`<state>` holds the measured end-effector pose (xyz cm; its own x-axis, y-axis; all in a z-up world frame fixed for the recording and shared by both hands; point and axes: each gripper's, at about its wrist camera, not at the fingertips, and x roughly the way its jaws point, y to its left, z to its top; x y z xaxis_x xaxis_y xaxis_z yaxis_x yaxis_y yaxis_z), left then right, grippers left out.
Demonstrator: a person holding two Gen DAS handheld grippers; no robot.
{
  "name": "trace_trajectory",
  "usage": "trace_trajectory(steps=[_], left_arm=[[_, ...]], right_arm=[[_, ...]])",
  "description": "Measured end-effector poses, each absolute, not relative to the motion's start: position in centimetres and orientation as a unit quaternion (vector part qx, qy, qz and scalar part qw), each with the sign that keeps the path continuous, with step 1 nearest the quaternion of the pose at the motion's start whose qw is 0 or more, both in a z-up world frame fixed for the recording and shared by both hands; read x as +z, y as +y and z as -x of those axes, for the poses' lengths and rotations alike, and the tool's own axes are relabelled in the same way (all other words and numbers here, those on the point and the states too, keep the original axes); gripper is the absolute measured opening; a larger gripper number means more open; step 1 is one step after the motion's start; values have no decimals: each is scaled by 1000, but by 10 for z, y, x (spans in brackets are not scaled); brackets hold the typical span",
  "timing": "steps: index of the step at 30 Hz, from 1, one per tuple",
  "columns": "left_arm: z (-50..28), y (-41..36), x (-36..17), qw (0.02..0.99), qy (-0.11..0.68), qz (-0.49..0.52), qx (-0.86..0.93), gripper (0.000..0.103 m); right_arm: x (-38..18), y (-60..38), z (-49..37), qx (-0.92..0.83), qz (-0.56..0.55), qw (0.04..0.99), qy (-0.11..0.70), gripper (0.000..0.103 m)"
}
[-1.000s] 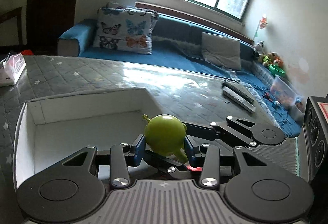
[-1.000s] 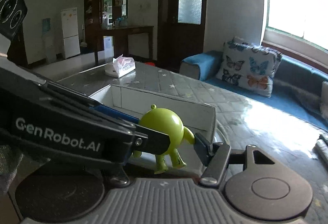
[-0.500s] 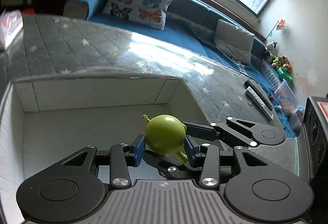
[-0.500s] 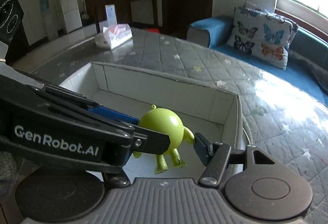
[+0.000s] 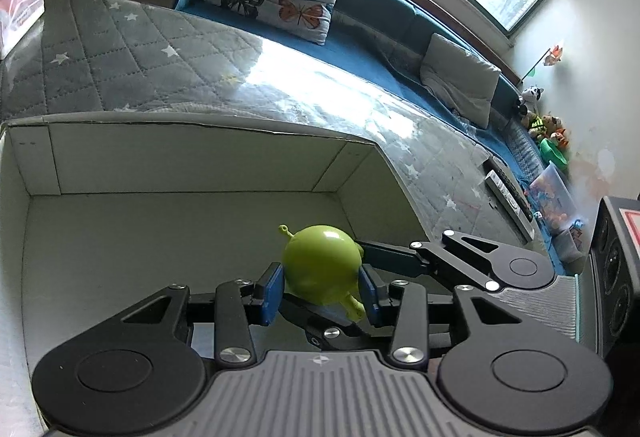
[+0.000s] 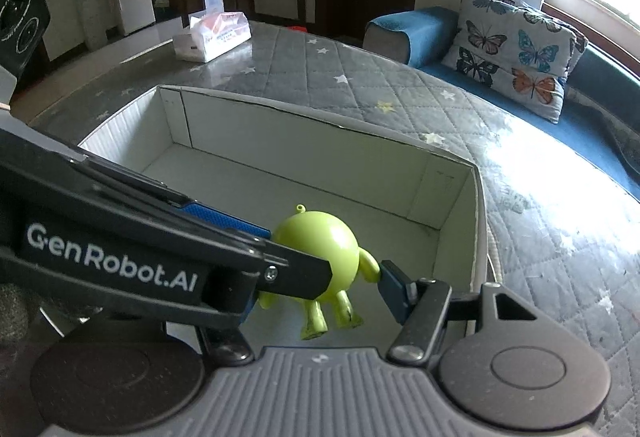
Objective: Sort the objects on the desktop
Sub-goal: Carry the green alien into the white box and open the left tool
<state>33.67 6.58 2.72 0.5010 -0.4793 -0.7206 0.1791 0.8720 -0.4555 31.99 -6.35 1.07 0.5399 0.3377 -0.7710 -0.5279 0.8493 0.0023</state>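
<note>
We hold the green toy (image 5: 320, 265) above the white box (image 5: 192, 153), ready to drop it in. Our left gripper (image 5: 320, 291) clamps its body; our right gripper (image 6: 352, 273) brackets it, grip unclear.

From my right wrist view, the left gripper's black arm (image 6: 120, 249) covers the round green toy figure (image 6: 320, 249) at its 9 o'clock side, so I cannot see my own left finger there. In the left wrist view the white cardboard box (image 5: 192, 165) runs off the frame at 9 o'clock. The print on the white tissue pack (image 6: 212, 37) is too small to read.
</note>
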Motion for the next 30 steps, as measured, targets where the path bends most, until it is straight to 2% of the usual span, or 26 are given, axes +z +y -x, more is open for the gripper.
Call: trace_trajectory(steps=[6,13,30], left_arm=[[-336,68,29,855,457,163,-186,43],[-326,66,40,863,446,155,-180,43],[-229,59,84,887,392,131,-207,43]], right_arm=[[12,-66,-317,246,114,873,405,71],[27,-78,-305,247,99,884,384,71],[78,-137,-179,237,92,922,292,81]])
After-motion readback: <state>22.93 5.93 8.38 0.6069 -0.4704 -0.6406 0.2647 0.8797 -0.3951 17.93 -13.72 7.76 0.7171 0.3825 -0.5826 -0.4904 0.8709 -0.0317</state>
